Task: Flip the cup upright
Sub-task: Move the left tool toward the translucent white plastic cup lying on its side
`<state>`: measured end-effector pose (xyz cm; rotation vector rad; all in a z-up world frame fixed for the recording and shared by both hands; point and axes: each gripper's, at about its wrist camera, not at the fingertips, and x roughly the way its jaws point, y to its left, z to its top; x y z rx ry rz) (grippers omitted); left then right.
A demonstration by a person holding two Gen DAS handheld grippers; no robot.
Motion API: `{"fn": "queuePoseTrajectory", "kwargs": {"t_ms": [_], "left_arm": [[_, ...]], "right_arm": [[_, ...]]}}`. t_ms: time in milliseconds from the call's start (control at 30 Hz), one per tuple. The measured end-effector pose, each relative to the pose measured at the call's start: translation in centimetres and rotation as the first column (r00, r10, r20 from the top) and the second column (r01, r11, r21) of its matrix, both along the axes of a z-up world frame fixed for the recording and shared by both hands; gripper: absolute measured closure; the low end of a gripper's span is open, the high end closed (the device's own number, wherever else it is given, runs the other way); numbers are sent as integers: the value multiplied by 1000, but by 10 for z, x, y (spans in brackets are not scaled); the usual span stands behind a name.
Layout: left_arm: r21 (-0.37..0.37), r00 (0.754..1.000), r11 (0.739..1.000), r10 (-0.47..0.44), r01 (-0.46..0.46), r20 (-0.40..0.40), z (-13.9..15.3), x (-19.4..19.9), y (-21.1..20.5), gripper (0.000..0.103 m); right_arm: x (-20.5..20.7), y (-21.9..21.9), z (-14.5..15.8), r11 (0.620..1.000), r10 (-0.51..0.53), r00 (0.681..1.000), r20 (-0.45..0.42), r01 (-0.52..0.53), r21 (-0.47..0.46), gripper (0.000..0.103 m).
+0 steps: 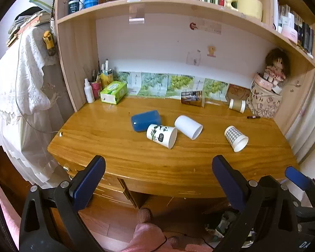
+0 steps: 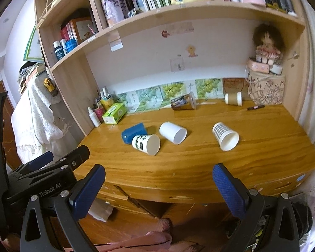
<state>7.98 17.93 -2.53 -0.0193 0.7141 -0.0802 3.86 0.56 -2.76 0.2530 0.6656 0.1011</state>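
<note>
Several cups lie on their sides on the wooden desk (image 1: 119, 153): a blue cup (image 1: 146, 120), a panda-print paper cup (image 1: 161, 135), a plain white cup (image 1: 188, 127) and a checked paper cup (image 1: 236, 138). Two more lie at the back: a dark printed cup (image 1: 192, 98) and a brown cup (image 1: 237, 105). The same cups show in the right wrist view: blue (image 2: 134, 135), panda (image 2: 146, 143), white (image 2: 172, 132), checked (image 2: 225, 136). My left gripper (image 1: 158, 168) and right gripper (image 2: 158, 176) are open and empty, held before the desk's front edge.
A green tissue box (image 1: 113, 92) and bottles (image 1: 89, 91) stand at the back left. A patterned bag (image 1: 263, 100) with a doll (image 1: 276, 66) sits at the back right, a pen (image 1: 253, 117) beside it. Shelves of books hang above. Drawers lie under the desk edge.
</note>
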Motion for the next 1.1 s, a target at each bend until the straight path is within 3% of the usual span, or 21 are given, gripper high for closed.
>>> {"fn": "queuePoseTrajectory", "kwargs": {"t_ms": [333, 767, 1100], "left_arm": [[12, 995, 999, -46, 48, -89, -9, 16, -9, 2], [-11, 966, 993, -121, 122, -227, -31, 61, -29, 2], [-82, 939, 986, -162, 144, -303, -46, 125, -47, 2]], "right_arm": [[13, -14, -16, 996, 13, 996, -84, -6, 84, 0], [43, -29, -41, 987, -3, 974, -226, 39, 154, 0], [76, -36, -47, 992, -20, 969, -248, 51, 120, 0]]}}
